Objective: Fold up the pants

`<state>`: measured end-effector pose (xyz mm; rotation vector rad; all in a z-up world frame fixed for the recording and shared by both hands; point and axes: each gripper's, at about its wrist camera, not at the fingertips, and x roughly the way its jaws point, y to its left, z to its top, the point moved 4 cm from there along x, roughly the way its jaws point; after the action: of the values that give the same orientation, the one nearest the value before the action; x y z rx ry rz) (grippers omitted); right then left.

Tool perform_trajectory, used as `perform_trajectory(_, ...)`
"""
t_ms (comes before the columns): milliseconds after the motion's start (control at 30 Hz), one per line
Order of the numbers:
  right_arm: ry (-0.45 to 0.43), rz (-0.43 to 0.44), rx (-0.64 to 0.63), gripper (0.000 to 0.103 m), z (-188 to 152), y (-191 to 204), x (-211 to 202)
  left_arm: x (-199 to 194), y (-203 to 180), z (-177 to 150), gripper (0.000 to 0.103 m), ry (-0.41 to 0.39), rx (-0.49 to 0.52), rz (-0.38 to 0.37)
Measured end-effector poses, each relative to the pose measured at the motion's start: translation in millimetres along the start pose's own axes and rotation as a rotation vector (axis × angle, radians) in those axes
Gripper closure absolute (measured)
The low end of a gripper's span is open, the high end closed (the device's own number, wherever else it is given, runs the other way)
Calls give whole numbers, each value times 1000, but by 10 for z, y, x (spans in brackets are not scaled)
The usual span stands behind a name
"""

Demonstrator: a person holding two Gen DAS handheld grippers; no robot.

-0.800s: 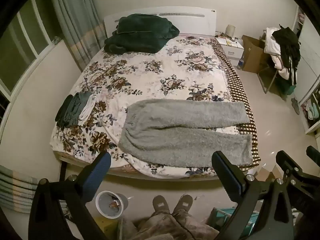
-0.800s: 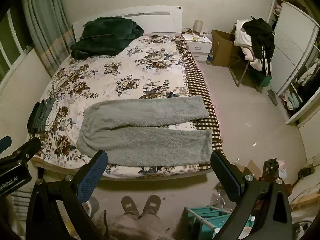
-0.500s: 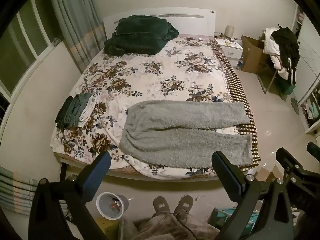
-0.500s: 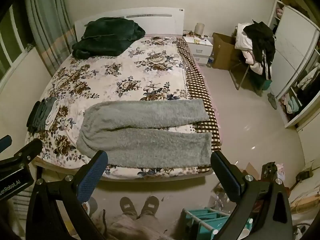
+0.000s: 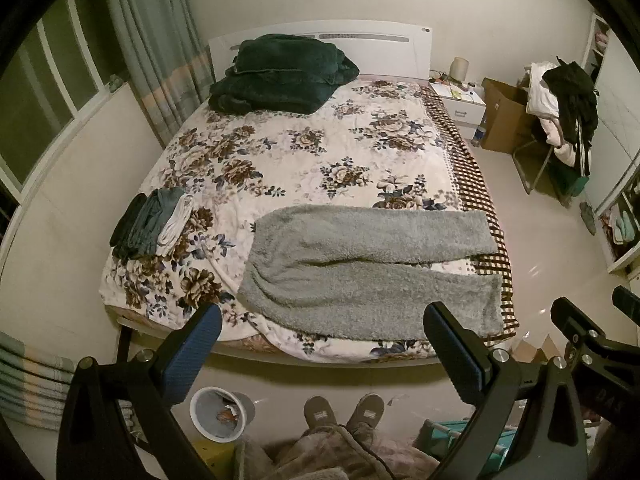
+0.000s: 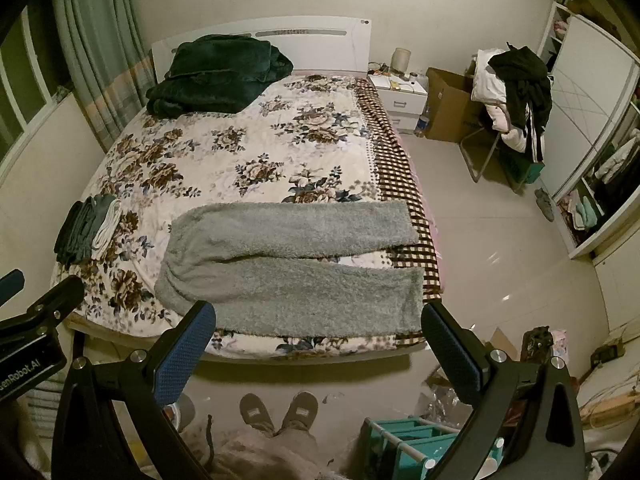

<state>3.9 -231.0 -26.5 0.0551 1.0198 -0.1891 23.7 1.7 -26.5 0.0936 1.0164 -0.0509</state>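
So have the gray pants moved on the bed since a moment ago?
No. The pants lie where they did, same spot against the bed's checked border.

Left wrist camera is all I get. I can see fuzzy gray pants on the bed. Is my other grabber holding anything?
Observer: No. The right wrist view shows the right gripper wide open, with nothing between its fingers. It has not reached the gray pants.
Operator: Is there stuff on the floor on that side?
Observer: Yes. A dark bundle lies on the floor beyond the bed's near right corner. I cannot tell what it is.
Operator: What's in the big closet?
Observer: Clothes hang in its open part, beside the white sliding door.
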Motion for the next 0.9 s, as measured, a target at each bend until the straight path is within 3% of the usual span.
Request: perform_trajectory(900,2,5,-8,0,53,80,-100,-18,22,29,0,-5,-4,-10)
